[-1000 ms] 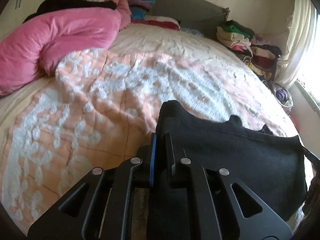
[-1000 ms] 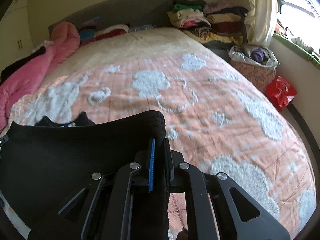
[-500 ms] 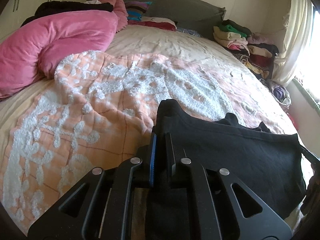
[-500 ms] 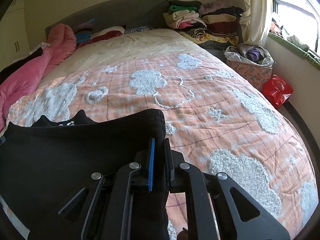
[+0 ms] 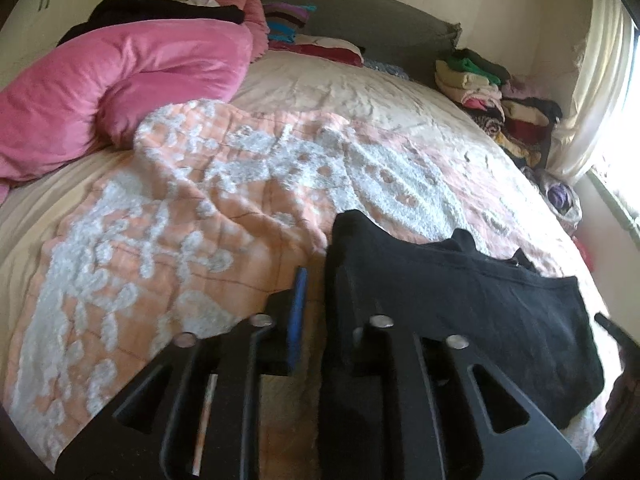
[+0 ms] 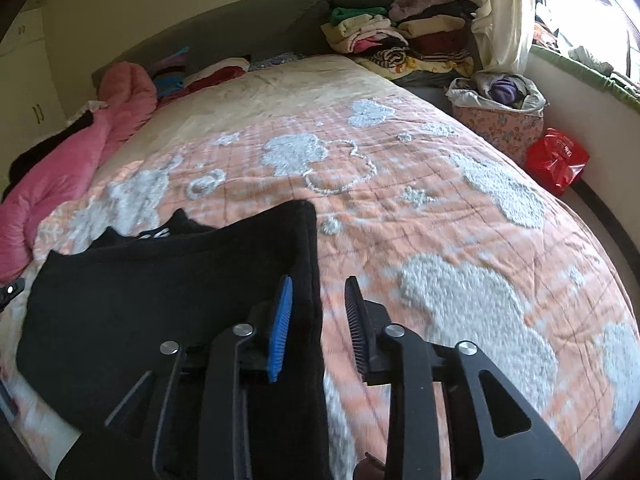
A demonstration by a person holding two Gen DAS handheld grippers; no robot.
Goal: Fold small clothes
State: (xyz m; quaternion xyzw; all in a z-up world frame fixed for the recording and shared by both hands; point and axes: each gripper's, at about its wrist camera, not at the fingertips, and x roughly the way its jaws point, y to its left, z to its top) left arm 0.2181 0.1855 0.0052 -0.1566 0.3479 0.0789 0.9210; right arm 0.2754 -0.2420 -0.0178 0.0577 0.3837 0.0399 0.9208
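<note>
A black garment [image 5: 460, 300] lies spread on the peach and white bedspread [image 5: 180, 220]. In the left wrist view my left gripper [image 5: 322, 296] is at its left edge with the jaws opening. The blue pad stands clear of the cloth, and the edge drapes over the other finger. In the right wrist view the same black garment [image 6: 160, 300] fills the lower left. My right gripper [image 6: 316, 300] is at its right edge, jaws opening. The hem hangs loose between the blue pad and the black pad, with neither pressing on it.
A pink duvet [image 5: 120, 80] is bunched along the bed's left side. Stacks of folded clothes [image 6: 380, 28] sit by the headboard at the far right corner. Beside the bed stand a floral basket [image 6: 496, 116] and a red bag [image 6: 556, 160], under the window.
Both grippers were shut on the garment's corners; now their jaws have parted and let go of the cloth. Both hands have shifted a little and the garment sits lower on the bed.
</note>
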